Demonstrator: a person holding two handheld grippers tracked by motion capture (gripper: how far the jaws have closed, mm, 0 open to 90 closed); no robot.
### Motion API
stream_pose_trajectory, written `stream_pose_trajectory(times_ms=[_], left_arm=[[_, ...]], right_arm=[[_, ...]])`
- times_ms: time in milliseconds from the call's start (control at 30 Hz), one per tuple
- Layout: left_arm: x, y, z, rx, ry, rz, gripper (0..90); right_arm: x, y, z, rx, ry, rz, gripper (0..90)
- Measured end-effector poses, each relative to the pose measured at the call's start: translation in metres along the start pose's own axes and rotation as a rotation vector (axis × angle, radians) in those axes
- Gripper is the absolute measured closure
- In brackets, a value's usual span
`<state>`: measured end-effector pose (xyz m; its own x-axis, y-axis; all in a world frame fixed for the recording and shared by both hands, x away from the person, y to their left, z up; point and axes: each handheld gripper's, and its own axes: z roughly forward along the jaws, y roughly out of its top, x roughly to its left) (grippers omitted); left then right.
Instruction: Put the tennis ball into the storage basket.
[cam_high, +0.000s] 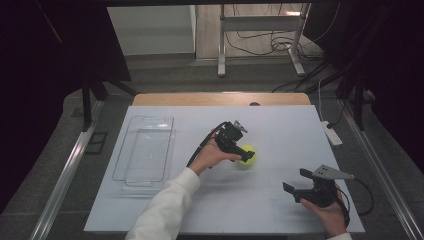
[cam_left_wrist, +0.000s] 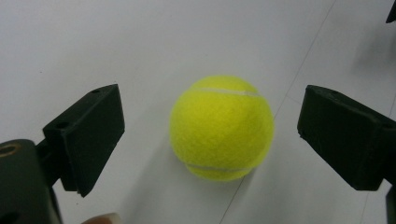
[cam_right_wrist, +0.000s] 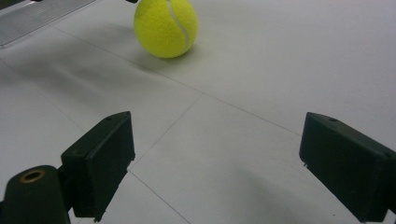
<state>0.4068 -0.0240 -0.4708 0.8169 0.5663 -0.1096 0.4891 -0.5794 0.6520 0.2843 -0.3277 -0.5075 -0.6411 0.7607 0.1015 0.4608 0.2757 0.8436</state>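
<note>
Felt-covered yellow-green tennis ball (cam_left_wrist: 221, 127) is sitting on the white table sheet (cam_high: 280, 130), near the middle, and I am bracketing it with my left gripper (cam_left_wrist: 210, 135). Its black jaws are gaping wide, one on each side of the ball, neither touching it, gripping nothing. My right gripper (cam_right_wrist: 217, 163) is hovering at the near right of the table, well apart from the ball, its jaws likewise spread wide and gripping nothing, pointing left toward it. A clear rectangular plastic tray (cam_high: 145, 150) is lying toward the left side of the sheet.
</note>
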Motion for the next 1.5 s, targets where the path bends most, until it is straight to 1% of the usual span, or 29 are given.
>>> stream_pose_trajectory(times_ms=[100, 200, 267, 333, 400, 433, 567, 667, 700, 733, 967, 1100, 1133, 1267, 1300, 1333, 1433, 1500], left_arm=[[0.0, 0.0, 0.002, 0.005, -0.003, 0.0, 8.1], [0.001, 0.0, 0.005, 0.006, -0.003, -0.01, 8.2], [0.002, 0.0, 0.006, 0.015, -0.005, -0.006, 8.2], [0.002, -0.001, 0.009, 0.013, -0.011, -0.017, 8.2], [0.002, -0.001, 0.01, 0.016, -0.013, -0.017, 8.2], [0.003, -0.002, 0.014, 0.025, -0.017, -0.021, 8.0], [0.003, -0.002, 0.018, 0.034, -0.021, -0.018, 7.8], [0.002, -0.002, 0.022, 0.033, -0.027, -0.024, 7.8], [0.002, -0.002, 0.023, 0.038, -0.026, -0.017, 7.8], [0.001, -0.002, 0.025, 0.041, -0.029, -0.023, 7.8], [0.002, -0.004, 0.03, 0.057, -0.038, -0.026, 7.0], [0.002, -0.004, 0.033, 0.068, -0.038, -0.019, 6.8], [0.001, -0.004, 0.034, 0.063, -0.038, -0.025, 6.8], [0.002, -0.005, 0.037, 0.077, -0.034, -0.022, 6.8], [0.002, -0.006, 0.038, 0.074, -0.032, -0.03, 6.8], [0.002, -0.006, 0.038, 0.077, -0.03, -0.028, 6.9], [0.002, -0.006, 0.039, 0.086, -0.022, -0.026, 8.5], [0.002, -0.006, 0.038, 0.084, -0.026, -0.032, 10.5]], right_arm=[[0.0, 0.0, 0.0, -0.001, 0.001, 0.001, 10.5], [0.0, 0.0, 0.0, 0.001, 0.001, -0.001, 10.5], [0.0, 0.0, 0.0, 0.001, 0.001, 0.0, 10.5], [0.0, 0.0, 0.0, 0.0, 0.001, 0.0, 10.5], [0.0, 0.0, 0.0, 0.001, 0.001, -0.001, 10.5], [0.0, 0.0, 0.0, 0.002, 0.002, 0.0, 10.5], [0.0, 0.0, 0.0, 0.002, 0.001, -0.001, 10.5], [0.0, 0.0, 0.0, 0.001, 0.001, 0.0, 10.5], [0.0, 0.0, 0.0, 0.001, 0.001, 0.0, 10.5], [0.0, 0.0, 0.0, 0.001, 0.001, 0.0, 10.5], [0.0, 0.0, 0.0, 0.003, 0.0, -0.002, 10.5], [0.0, 0.0, 0.0, 0.005, 0.001, -0.001, 10.5], [0.0, 0.0, 0.0, 0.005, 0.0, -0.001, 10.5], [0.0, -0.001, 0.0, 0.003, 0.001, 0.002, 10.5], [0.0, -0.001, 0.0, 0.003, 0.001, 0.003, 10.5], [0.0, -0.001, 0.0, 0.004, 0.0, 0.002, 10.5], [0.0, -0.001, 0.0, 0.006, -0.002, 0.0, 10.5], [0.0, -0.001, 0.0, 0.004, 0.0, 0.002, 10.5]])
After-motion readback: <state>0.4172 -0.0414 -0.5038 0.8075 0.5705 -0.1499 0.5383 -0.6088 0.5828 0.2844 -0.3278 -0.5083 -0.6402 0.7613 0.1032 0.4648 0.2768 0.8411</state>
